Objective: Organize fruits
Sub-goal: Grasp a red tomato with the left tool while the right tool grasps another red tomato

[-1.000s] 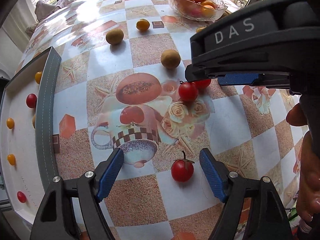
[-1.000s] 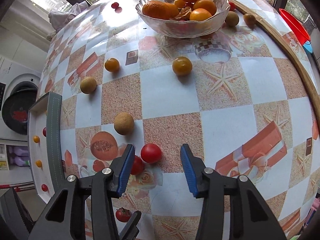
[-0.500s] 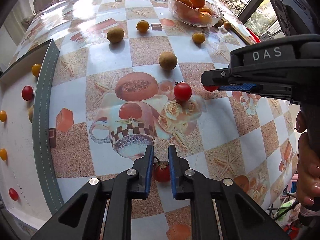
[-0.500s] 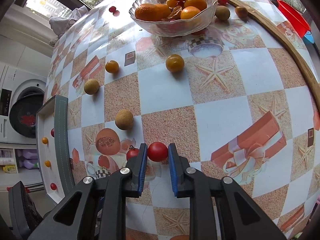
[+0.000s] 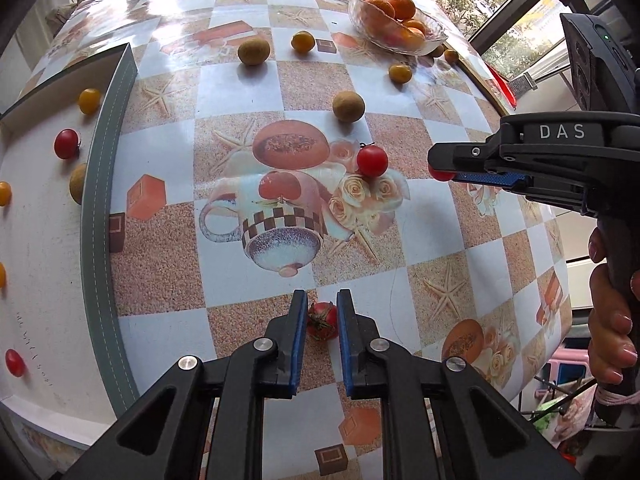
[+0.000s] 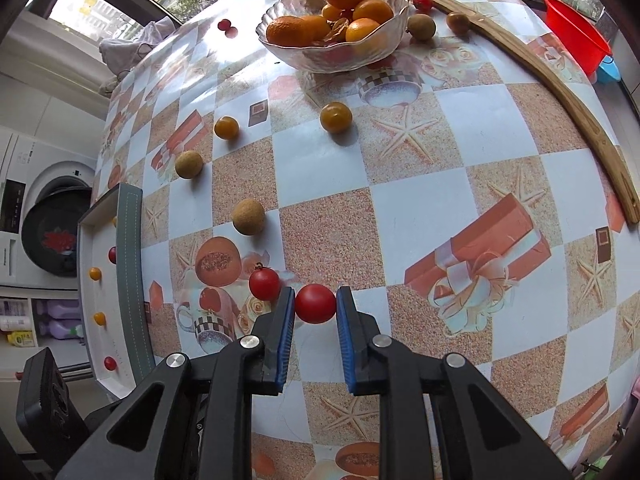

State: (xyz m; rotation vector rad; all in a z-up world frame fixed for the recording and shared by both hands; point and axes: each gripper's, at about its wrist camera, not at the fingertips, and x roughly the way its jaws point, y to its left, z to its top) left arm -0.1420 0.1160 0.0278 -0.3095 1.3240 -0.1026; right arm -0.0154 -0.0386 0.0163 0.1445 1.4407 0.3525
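Observation:
My left gripper (image 5: 322, 308) is shut on a stemmed cherry tomato (image 5: 321, 321) and holds it above the patterned table. My right gripper (image 6: 315, 304) is shut on a round cherry tomato (image 6: 315, 304); in the left wrist view it shows from the side (image 5: 442, 174) with the tomato at its tips. Another cherry tomato (image 5: 372, 161) lies loose on the cloth, just left of my right gripper's tips (image 6: 264, 284). A white tray with a grey rim (image 5: 100, 184) at the left holds several small red and yellow fruits.
A glass bowl (image 6: 396, 32) of oranges stands at the far side. Brown round fruits (image 5: 348, 106) (image 5: 253, 51) and small orange ones (image 5: 303, 41) (image 5: 400, 73) lie scattered on the table. A washing machine (image 6: 44, 224) and a red basin (image 6: 576, 32) stand beyond the edges.
Both grippers went from open to shut, each around its own cherry tomato. Both have since lifted a little with the tomatoes in them.

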